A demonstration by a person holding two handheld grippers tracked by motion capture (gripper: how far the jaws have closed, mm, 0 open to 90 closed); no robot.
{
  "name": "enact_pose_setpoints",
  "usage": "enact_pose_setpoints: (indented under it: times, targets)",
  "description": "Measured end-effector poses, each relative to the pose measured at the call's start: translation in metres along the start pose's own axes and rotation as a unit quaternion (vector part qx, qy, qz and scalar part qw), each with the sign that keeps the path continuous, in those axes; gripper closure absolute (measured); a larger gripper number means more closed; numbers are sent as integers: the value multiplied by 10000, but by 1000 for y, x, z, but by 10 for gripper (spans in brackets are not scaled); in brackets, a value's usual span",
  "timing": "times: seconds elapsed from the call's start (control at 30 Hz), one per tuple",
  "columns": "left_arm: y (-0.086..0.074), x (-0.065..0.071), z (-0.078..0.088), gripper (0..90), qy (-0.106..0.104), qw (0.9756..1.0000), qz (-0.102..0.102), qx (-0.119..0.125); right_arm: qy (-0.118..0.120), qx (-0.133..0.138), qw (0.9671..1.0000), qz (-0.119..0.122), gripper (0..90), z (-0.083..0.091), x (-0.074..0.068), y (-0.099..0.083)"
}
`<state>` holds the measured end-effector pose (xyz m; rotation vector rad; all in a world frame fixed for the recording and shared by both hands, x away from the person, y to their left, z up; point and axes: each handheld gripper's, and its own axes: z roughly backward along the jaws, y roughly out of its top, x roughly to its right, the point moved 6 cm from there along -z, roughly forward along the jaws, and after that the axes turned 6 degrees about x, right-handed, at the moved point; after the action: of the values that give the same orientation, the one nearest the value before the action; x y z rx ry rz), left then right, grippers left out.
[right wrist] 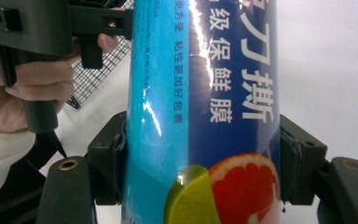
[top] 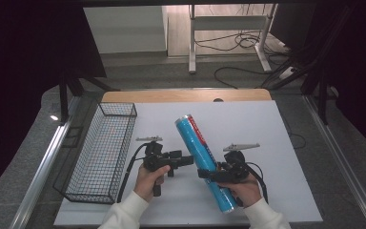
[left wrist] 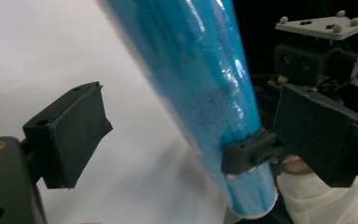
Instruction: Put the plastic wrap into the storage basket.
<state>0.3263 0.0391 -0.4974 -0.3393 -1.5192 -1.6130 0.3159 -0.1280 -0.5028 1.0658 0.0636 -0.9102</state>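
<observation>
Right gripper view: blue roll (right wrist: 200,93) clamped between right gripper (right wrist: 200,158) pads.

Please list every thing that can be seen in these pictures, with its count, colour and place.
Roll: one, blue with a red and white label and printed fruit, tilted over the middle of the sheet, clamped by the right gripper.
Basket: one, black wire, on the left edge of the sheet.
Sheet: one, white, covering the table.
Table: one, wooden, its far edge showing behind the sheet.
Cables: several, black, on the floor behind the table.
Left gripper: one, black, left of the roll, jaws open with nothing between the pads.
Right gripper: one, black, shut on the roll.
Hands: two, with white sleeves, at the near edge.
</observation>
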Motion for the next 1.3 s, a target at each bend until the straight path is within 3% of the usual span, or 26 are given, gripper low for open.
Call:
enact_pose_setpoints:
  times: [0.23,0.43,0.47,0.63,0.9,0.97,1.0,1.1,1.17,1.3]
  targets:
    - [3,-2,-11,99,-134,9998,166,-2,38,109,9999,52,324,-6,-5,0]
    - [2,-6,-21,109,-356,9987,358,10,218,158,9996,82,324,-12,-12,0]
    - [1,-5,-23,139,-451,9983,369,-56,263,159,9995,86,324,-14,-14,0]
    - [-3,-4,-27,235,-482,9980,386,-110,330,163,9993,92,324,-18,-17,-1]
    - [2,-3,-22,274,-616,9961,617,-95,367,254,9989,165,321,-19,-19,0]
    - [3,-2,-20,288,-648,9960,597,-136,376,286,9987,211,314,-20,-21,1]
    - [4,-1,-17,301,-648,9962,568,-162,581,293,9978,113,270,-20,-22,2]
    - [6,0,-14,307,-585,9969,494,-165,680,388,9969,63,250,-19,-23,4]
    - [10,-3,-7,312,-450,9979,433,-183,644,617,9960,80,159,-12,-25,9]
    - [17,-6,4,314,-400,9982,424,-133,497,830,9950,265,115,4,-25,16]
